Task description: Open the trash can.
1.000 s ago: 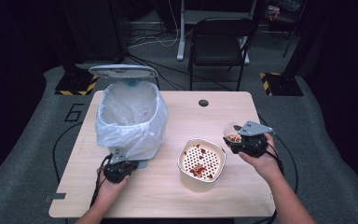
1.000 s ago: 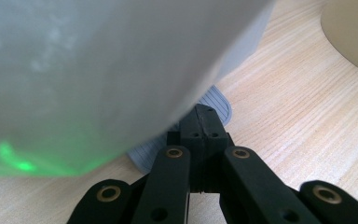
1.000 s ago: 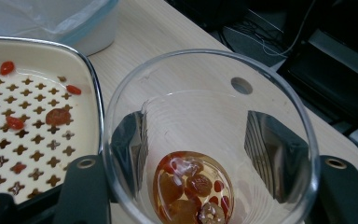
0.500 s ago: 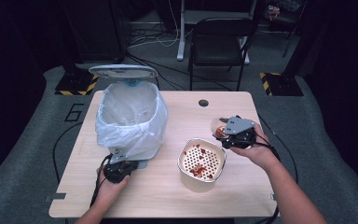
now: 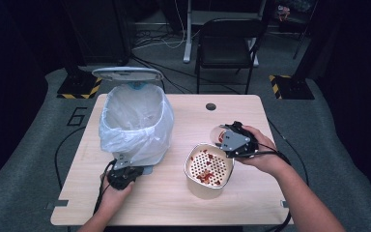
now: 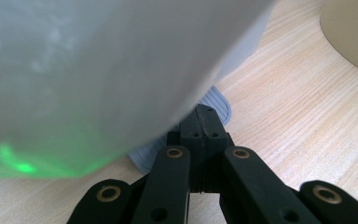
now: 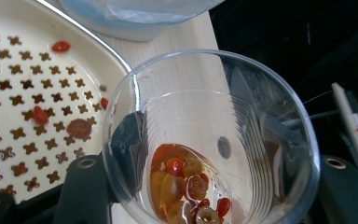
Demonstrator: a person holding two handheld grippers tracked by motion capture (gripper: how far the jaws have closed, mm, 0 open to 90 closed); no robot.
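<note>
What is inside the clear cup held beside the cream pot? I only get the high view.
Observer: In the right gripper view the clear cup holds red and orange pieces in a little liquid at its bottom.
Operator: And the left hand-held gripper by the bin, is it grabbing anything?
Observer: No. The left gripper view shows its jaws shut together, tips on a ribbed grey pedal at the bin's foot.
Operator: Are the pot's holes just round?
Observer: No, the strainer has star-like cut-outs, with a few red bits lying on it.
</note>
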